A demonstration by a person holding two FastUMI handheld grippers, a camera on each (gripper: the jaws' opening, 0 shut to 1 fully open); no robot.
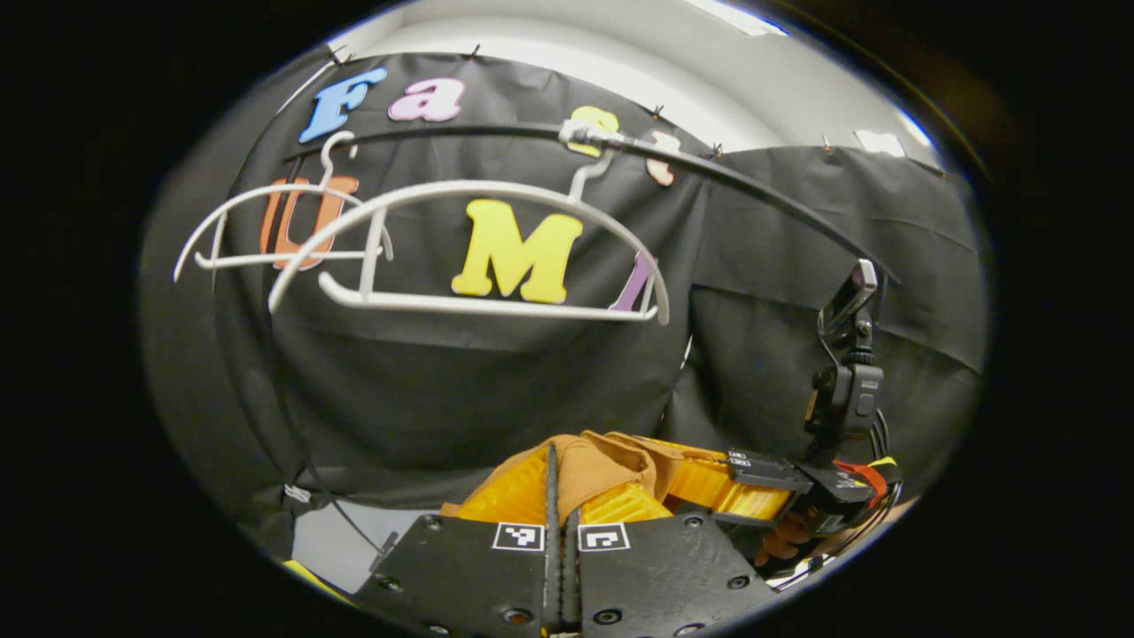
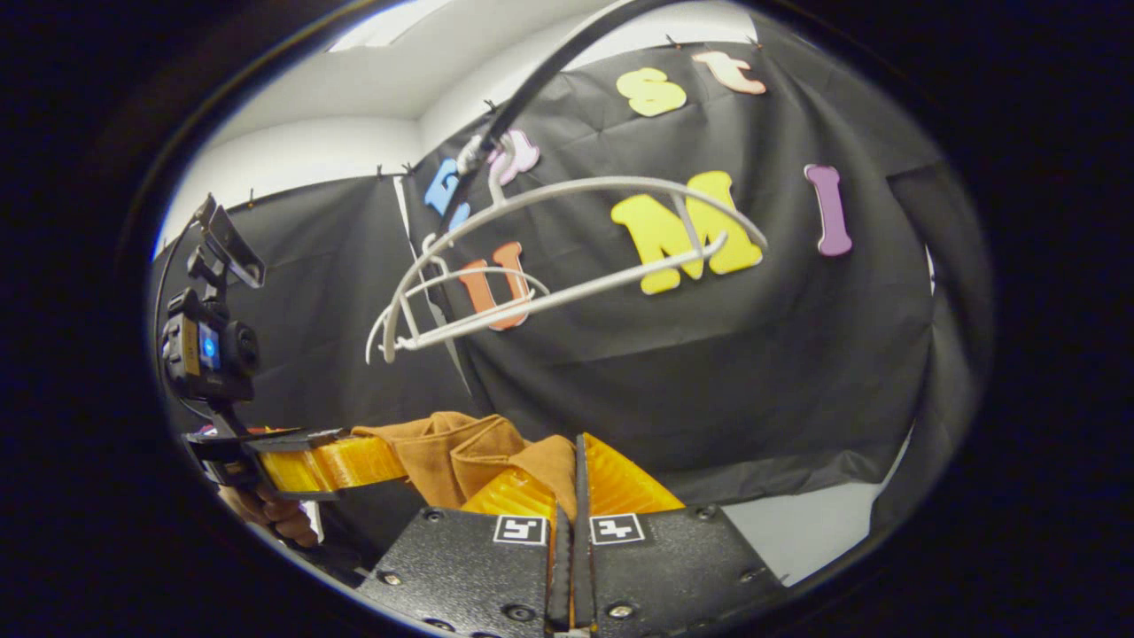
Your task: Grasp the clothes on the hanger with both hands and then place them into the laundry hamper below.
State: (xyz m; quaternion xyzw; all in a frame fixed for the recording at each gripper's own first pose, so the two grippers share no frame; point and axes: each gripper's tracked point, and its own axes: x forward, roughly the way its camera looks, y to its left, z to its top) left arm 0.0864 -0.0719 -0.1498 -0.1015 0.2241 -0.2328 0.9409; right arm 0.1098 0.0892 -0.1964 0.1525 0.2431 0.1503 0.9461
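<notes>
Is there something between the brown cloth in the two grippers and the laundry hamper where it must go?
That cannot be judged: the hamper lies below, outside both views. The brown cloth is already off the white hangers, pinched by the left gripper and the right gripper. Nothing visible touches it besides the fingers.

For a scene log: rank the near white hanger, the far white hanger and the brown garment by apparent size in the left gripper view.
1. Near white hanger, the largest.
2. Far white hanger and brown garment: look alike, and the garment lies close to the camera, so no ranking between them.
</notes>
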